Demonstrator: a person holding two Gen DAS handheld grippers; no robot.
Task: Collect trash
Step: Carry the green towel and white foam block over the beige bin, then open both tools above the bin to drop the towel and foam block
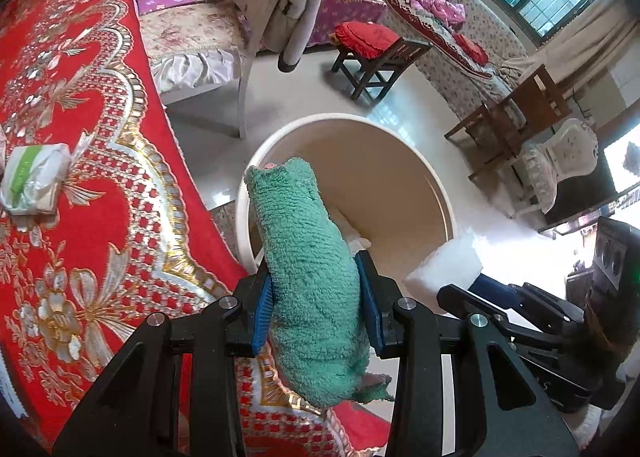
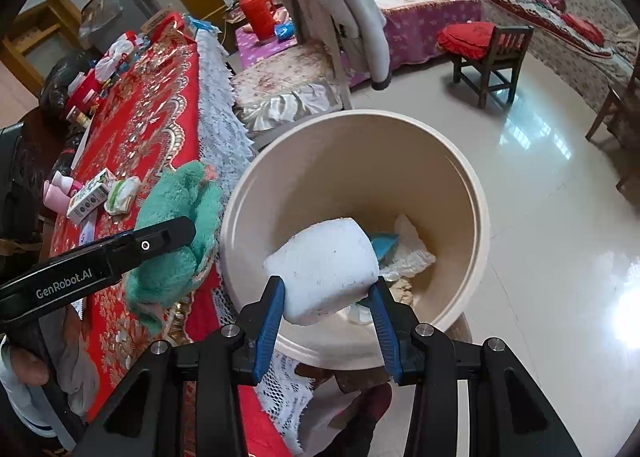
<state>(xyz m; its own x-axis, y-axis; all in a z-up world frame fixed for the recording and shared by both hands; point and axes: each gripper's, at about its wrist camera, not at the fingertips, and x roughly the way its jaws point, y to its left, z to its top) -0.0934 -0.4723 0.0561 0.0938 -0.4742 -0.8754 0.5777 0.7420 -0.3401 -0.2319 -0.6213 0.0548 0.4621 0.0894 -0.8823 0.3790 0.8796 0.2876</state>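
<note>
- Living room, glossy pale tile floor; surface draped in a red and gold embroidered cloth with a white lace fringe along its edge.
- Left gripper: blue pads clamped on a green fuzzy cloth, held at the surface edge, its far end over the near rim of the bin.
- Right gripper: fingers closed tight on a white foam block, held above the bin's opening.
- Round beige bin stands on the floor just beside the surface edge; crumpled white paper and a blue scrap lie inside.
- On the surface, back from the edge: a wrapped tissue pack, a small white box, a pink cup.
- Farther out: a cushioned chair with a pale coat hung on its back, a wooden stool with red cushion.
</note>
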